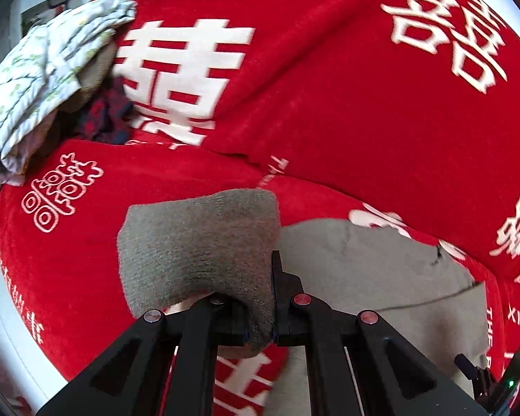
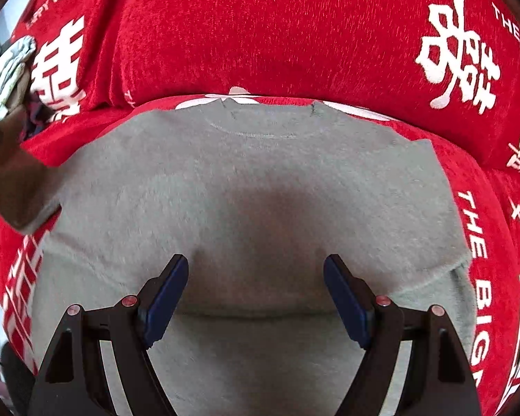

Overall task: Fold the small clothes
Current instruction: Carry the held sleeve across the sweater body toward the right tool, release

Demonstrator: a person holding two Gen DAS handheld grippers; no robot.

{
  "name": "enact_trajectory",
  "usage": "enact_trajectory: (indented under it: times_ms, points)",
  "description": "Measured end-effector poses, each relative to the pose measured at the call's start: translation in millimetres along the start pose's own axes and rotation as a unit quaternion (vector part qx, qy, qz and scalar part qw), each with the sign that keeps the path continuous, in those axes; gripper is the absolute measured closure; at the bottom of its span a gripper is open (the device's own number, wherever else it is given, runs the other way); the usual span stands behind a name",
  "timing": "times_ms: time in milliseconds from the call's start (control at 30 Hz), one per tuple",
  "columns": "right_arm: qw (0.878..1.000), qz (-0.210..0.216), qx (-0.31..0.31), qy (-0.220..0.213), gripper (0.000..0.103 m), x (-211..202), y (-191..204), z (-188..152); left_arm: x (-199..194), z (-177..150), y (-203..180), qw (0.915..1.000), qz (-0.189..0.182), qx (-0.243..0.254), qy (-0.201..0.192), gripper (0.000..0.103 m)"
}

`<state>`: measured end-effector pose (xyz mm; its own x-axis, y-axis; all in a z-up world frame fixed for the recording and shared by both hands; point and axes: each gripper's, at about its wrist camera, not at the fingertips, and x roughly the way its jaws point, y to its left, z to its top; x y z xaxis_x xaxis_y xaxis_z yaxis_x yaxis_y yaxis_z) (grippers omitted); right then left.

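Two pairs of black fingers show, one pair to each view. On the left gripper [image 1: 272,312] the fingers are pressed together on a fold of grey knit — a sleeve or corner [image 1: 197,246] of the grey sweater [image 2: 253,187] — and the fabric stands lifted and bunched above the red cover [image 1: 329,104]. On the right gripper [image 2: 256,298] the blue-padded fingers [image 2: 166,298] stand wide apart with nothing between them, poised just above the body of the sweater; whether the tips touch the cloth cannot be told.

One grey sweater lies flat and spread on the cover, its neckline at the far edge in the right wrist view. From the left wrist view its body lies to the right of the lifted part. At the far left sits one loose heap of other clothes [image 1: 48,79]: a pale floral-print piece on top, a brownish piece under it and a dark patterned one [image 1: 104,114] at the bottom — three as far as can be counted, partly hidden by each other.

Both grippers point steeply downward at the fabric. The surface is soft and humped, draped in red cloth with large white characters and the words "HAPPY WEDDING"; what lies beneath it cannot be told.
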<state>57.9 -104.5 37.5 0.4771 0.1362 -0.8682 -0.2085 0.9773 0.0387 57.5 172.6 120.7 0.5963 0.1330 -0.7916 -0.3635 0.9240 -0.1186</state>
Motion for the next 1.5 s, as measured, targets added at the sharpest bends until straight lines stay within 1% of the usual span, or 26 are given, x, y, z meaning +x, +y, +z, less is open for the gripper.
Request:
enact_trajectory:
  times_ms: [267,433,600,900,1233,1500]
  points:
    - [1.0,-0.015,0.002,-0.014,0.02,-10.0,-28.2,-19.2,2.8,-11.2,-57.8,0.9992,-0.011,0.036,0.01,0.094]
    - [1.0,-0.005,0.021,-0.011,0.02,-12.0,-47.6,-25.5,6.2,-20.4,-98.2,0.9977,-0.022,0.058,0.025,0.094]
    - [1.0,0.001,0.027,-0.015,0.02,-15.5,-61.0,-27.7,7.9,-27.0,-132.4,0.9961,-0.027,0.075,0.037,0.094]
    - [0.999,0.001,0.034,-0.03,0.02,-28.5,-80.0,-33.7,0.7,-36.0,-194.1,0.9915,-0.037,0.121,0.032,0.094]
    - [0.998,-0.004,0.048,-0.045,0.02,-39.8,-108.7,-37.4,-0.9,-55.6,-247.3,0.9866,-0.051,0.15,0.04,0.094]
    - [0.996,-0.004,0.066,-0.052,0.02,-44.6,-132.2,-44.0,1.9,-72.9,-291.3,0.9807,-0.047,0.185,0.042,0.094]
